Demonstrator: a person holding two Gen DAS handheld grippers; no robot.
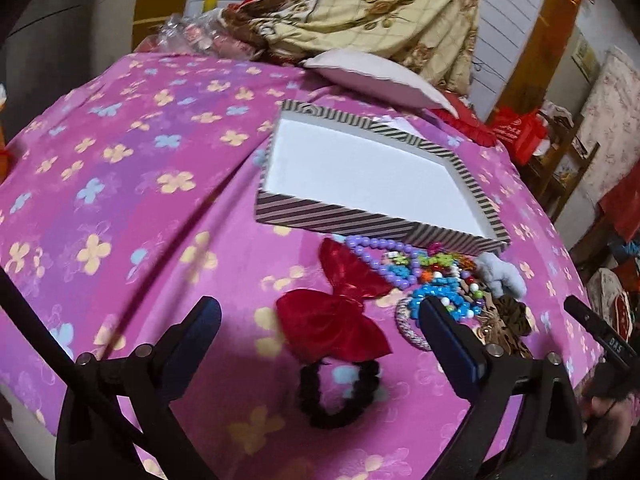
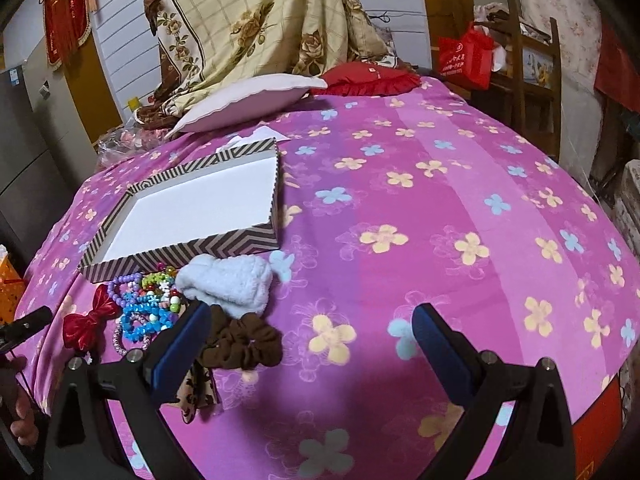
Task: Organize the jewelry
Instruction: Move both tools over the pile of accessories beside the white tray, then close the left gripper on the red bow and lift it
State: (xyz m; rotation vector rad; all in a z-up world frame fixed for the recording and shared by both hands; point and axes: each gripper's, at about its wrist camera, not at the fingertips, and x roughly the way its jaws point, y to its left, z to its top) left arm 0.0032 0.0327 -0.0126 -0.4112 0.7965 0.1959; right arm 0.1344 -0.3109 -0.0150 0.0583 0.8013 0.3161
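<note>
Closest to the left hand-held gripper [image 1: 320, 322], a black scrunchie [image 1: 340, 394] lies on the bed's pink flowered sheet [image 1: 120, 200] between its spread, empty fingers; only the left wrist view shows it. Just ahead of it sits a red bow [image 1: 340, 304], its long axis running diagonally away toward the box. The left gripper's right finger crosses in front of the near edge of the bead bracelets [image 1: 416, 272].

The right hand-held gripper [image 2: 312, 328] is also released, holding nothing, with bare sheet between its fingers. Its left finger covers part of a brown scrunchie [image 2: 244, 344], and a patterned cloth band [image 2: 196, 392] pokes out beneath that finger; the right wrist view shows both plainly, while the other view only catches them at its edge. Just beyond lies a pale blue fluffy scrunchie [image 2: 228, 284], with the beads to its left.

Past the heap, touching or nearly touching it, stands the open striped box [image 2: 180, 250], white inside, its long side stretching away to the right. To the right gripper's right the sheet runs wide open to the bed's edge. Farthest off lie a white pillow [image 2: 248, 96] and a floral quilt [image 2: 256, 20].
</note>
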